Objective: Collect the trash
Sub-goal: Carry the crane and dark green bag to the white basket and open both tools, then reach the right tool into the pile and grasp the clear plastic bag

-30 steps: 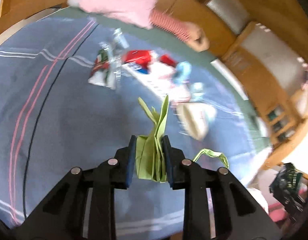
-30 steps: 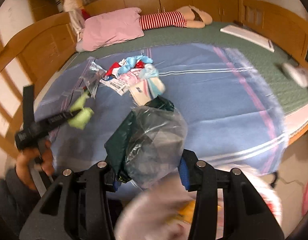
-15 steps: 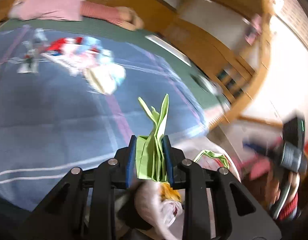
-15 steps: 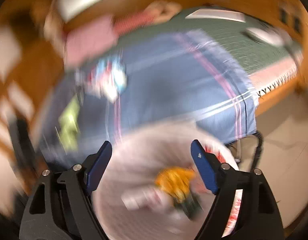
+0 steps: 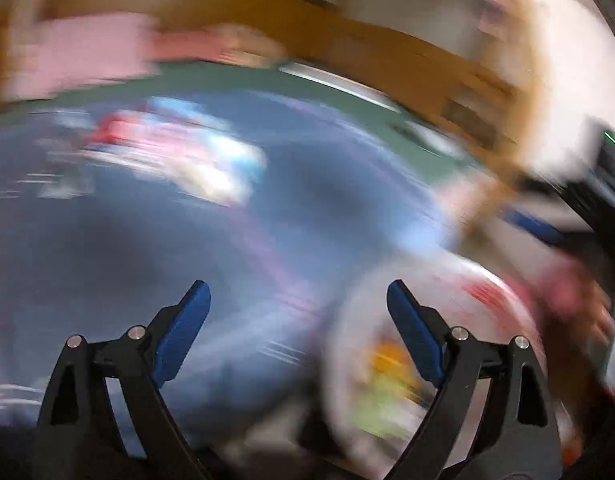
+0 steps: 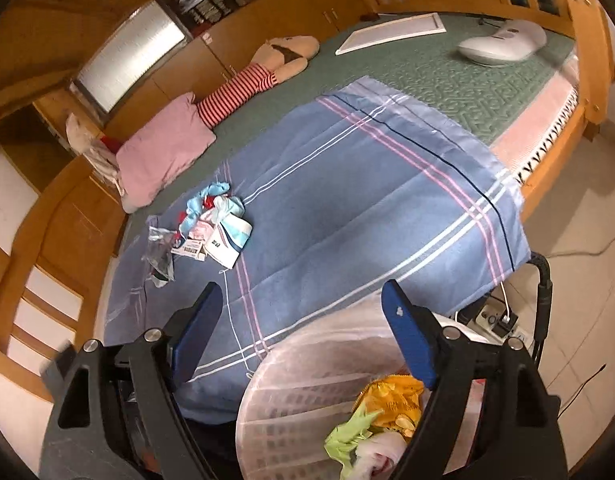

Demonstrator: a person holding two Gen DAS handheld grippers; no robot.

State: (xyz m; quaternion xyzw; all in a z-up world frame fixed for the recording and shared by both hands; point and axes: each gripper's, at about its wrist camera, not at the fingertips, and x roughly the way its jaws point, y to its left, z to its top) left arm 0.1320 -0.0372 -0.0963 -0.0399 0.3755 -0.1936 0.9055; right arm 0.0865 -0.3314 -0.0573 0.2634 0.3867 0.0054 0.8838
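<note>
Trash rides in neither of your tools at this moment. Your left gripper (image 5: 297,300) has just been spreading its jaws, and nothing sits between the blue pads; the view from that hand is heavily smeared. Your right gripper (image 6: 299,300) has also just been opening and stands wide and empty above the lined trash bin (image 6: 307,364). Inside the bin lie a folded green paper (image 6: 347,436), a yellow wrapper (image 6: 391,400) and some white scraps, all loose below the right pads.

Beyond the bin, the blue striped sheet (image 6: 367,200) covers the near part of the bed. A small heap of leftover trash (image 6: 213,224) remains on its far left side, well apart from both tools: light blue and white packets, a printed label, something red. A crumpled clear plastic bag (image 6: 159,252) lies just beside that heap.

By this look, you are partway through: several pieces are binned, and the heap and plastic bag are left to collect. Further off, a pink pillow (image 6: 163,152) rests on the green mattress cover (image 6: 447,68).
</note>
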